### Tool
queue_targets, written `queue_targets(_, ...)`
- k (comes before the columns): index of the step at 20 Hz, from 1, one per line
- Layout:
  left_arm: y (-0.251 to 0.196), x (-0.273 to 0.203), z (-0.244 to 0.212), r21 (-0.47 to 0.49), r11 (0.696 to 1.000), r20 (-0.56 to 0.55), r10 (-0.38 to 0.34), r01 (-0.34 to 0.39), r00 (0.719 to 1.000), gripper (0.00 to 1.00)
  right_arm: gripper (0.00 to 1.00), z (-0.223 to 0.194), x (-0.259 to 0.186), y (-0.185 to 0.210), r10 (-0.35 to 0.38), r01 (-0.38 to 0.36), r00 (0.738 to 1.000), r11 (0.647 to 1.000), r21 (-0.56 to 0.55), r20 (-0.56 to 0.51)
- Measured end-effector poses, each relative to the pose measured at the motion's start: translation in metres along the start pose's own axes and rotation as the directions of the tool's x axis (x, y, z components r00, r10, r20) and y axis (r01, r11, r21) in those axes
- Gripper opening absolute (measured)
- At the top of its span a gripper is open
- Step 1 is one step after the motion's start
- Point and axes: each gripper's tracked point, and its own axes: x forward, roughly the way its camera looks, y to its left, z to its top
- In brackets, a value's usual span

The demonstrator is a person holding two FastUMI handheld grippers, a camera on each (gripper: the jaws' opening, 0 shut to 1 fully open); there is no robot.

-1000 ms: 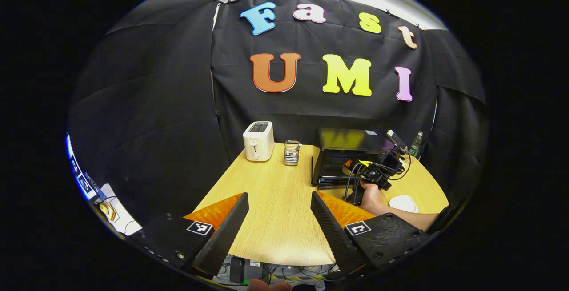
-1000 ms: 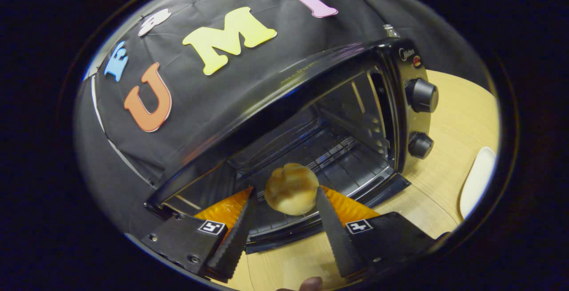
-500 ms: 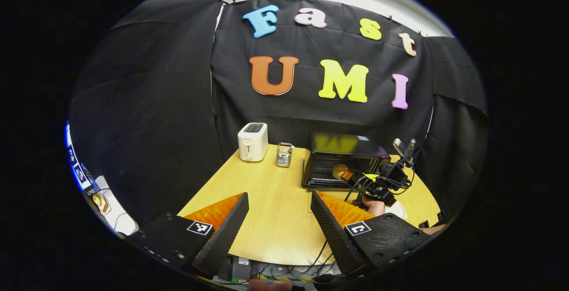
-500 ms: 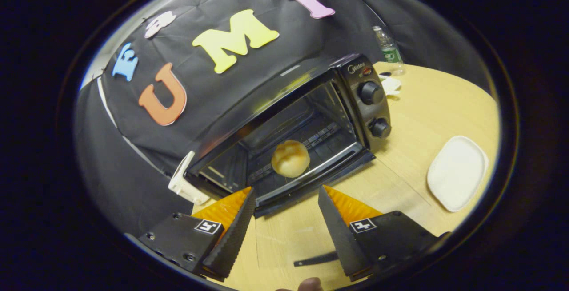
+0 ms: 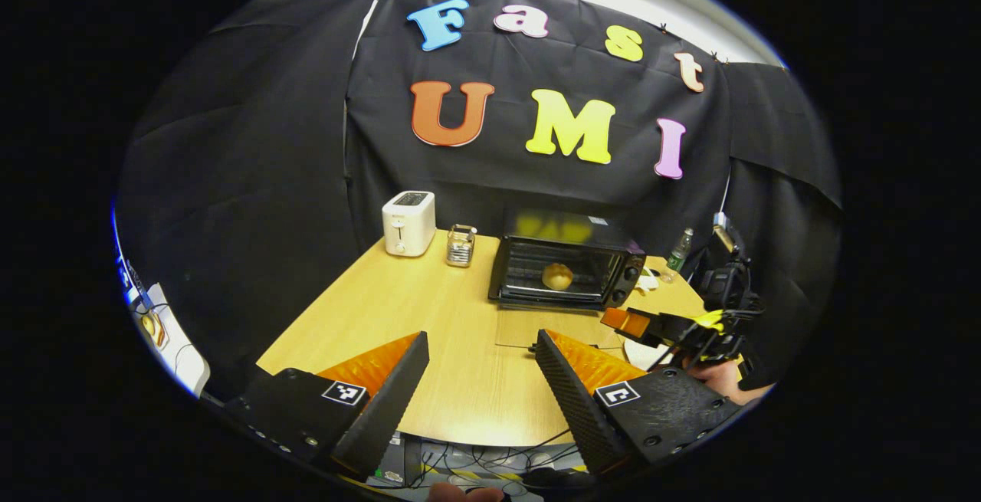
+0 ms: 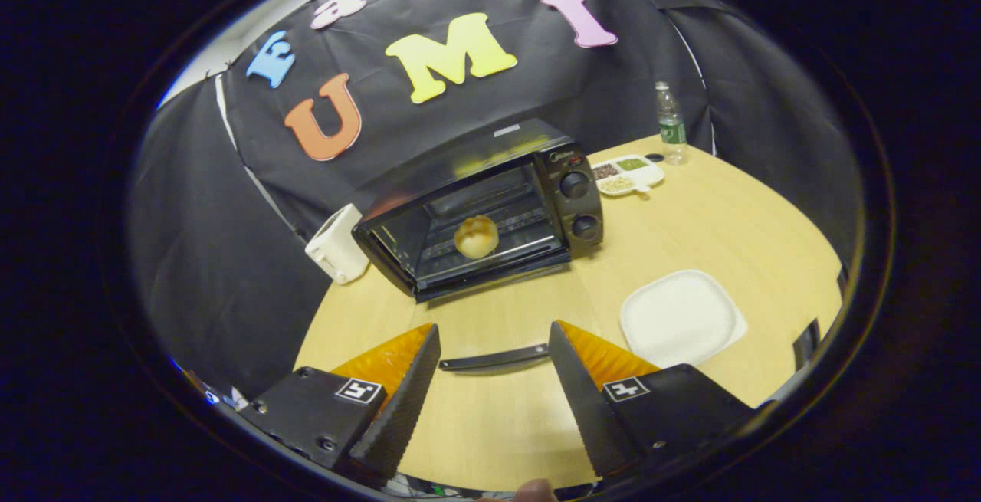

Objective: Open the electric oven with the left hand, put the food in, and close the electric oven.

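The black electric oven stands at the back of the wooden table, its glass door folded down flat and the door handle nearest me. A round golden bun rests on the rack inside, also seen as the bun in the left gripper view. My right gripper is open and empty, well back from the oven; the left gripper view shows it as the right gripper, held by a hand. My left gripper is open and empty above the table's near edge.
A white plate lies right of the oven door. A white toaster and a small metal holder stand left of the oven. A bottle and a divided dish sit behind it on the right.
My right gripper let go of the bun on the oven rack and drew back and up. My left gripper also pulled away from the table.
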Motion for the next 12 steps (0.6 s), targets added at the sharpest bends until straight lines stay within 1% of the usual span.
queue_targets(2,-0.014,0.004,-0.007,0.015,1.000,-0.010,-0.024,0.024,1.000,0.93,0.89,-0.002,-0.021,-0.012,-0.012,0.012,1.000,0.999,-0.049,-0.005)
queue_targets(5,-0.031,0.020,-0.020,0.049,0.997,-0.020,-0.051,0.052,0.998,0.93,0.90,0.001,-0.052,-0.028,-0.032,0.033,0.999,0.985,-0.170,0.005)
queue_targets(8,-0.049,0.042,-0.040,0.051,0.995,-0.057,-0.078,0.081,0.995,0.93,0.92,0.016,-0.079,-0.044,-0.055,0.063,0.998,0.955,-0.290,0.037)
queue_targets(12,-0.079,0.075,-0.069,0.027,0.991,-0.117,-0.129,0.133,0.985,0.93,0.92,0.038,-0.102,-0.059,-0.071,0.093,0.995,0.920,-0.380,0.071)
